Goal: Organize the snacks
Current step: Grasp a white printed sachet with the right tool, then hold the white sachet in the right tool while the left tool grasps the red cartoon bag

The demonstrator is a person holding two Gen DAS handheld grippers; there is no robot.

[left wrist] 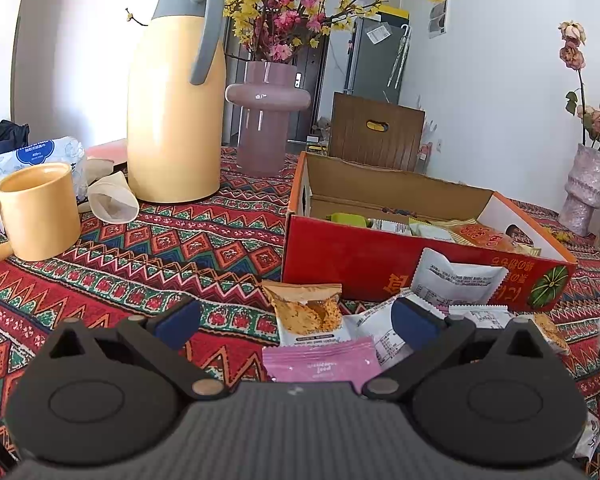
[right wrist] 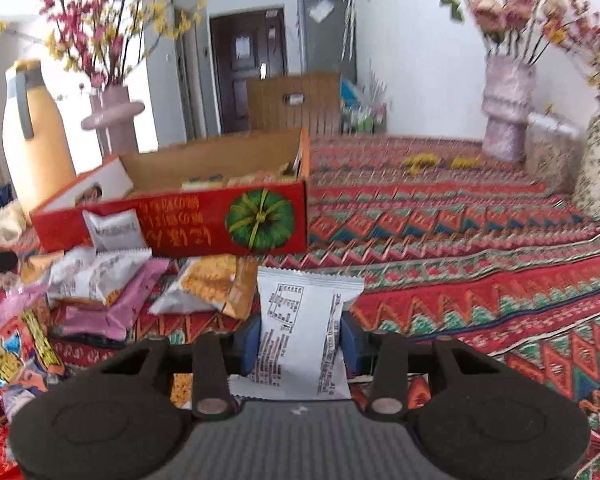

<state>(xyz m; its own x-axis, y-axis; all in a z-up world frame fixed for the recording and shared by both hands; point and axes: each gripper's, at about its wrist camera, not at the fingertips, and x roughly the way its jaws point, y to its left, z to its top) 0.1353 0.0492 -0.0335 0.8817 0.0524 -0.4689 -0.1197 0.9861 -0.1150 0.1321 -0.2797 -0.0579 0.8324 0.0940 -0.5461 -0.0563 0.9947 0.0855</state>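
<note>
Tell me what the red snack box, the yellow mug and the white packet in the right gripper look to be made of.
Red snack box: printed cardboard, raw brown inside walls.
Yellow mug: probably glazed ceramic, with a soft sheen and thick rim.
White packet: likely plastic film, crimped zigzag top edge, held in the right hand-held gripper.

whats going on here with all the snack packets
A person with a gripper in each hand is sorting snacks into the red cardboard box, which already holds several packets. The right gripper is shut on a white snack packet in front of the box. The left gripper is open above the loose pile, over a pink packet, holding nothing.
</note>
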